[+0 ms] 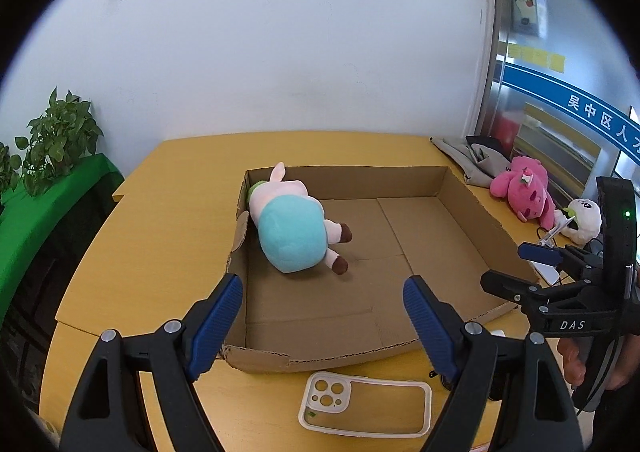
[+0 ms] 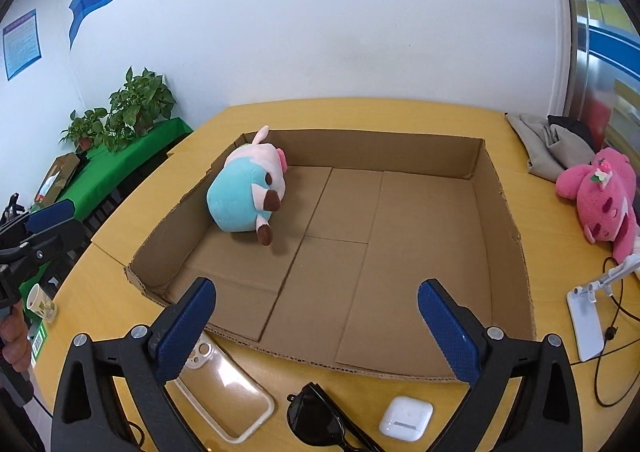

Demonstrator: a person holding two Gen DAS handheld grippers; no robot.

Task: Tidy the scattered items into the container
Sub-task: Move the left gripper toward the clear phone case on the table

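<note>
A shallow cardboard box [image 1: 460,196] [image 2: 496,188] lies open on the yellow table. A teal and pink plush toy [image 1: 294,230] [image 2: 244,192] lies inside it at the left wall. My left gripper [image 1: 324,312] is open and empty above the box's near edge. My right gripper [image 2: 316,316] is open and empty, also above the near edge; it shows at the right of the left wrist view [image 1: 516,268]. A clear phone case [image 1: 364,402] [image 2: 224,388], black sunglasses [image 2: 320,424] and a white earbud case [image 2: 406,418] lie on the table in front of the box.
A pink plush [image 1: 524,188] [image 2: 604,196] and a white plush [image 1: 584,218] lie right of the box, beside grey cloth [image 2: 548,144]. A white phone stand [image 2: 588,312] with cable is at the right. A paper cup [image 2: 40,302] stands left. Potted plants [image 2: 136,108] stand beyond the table.
</note>
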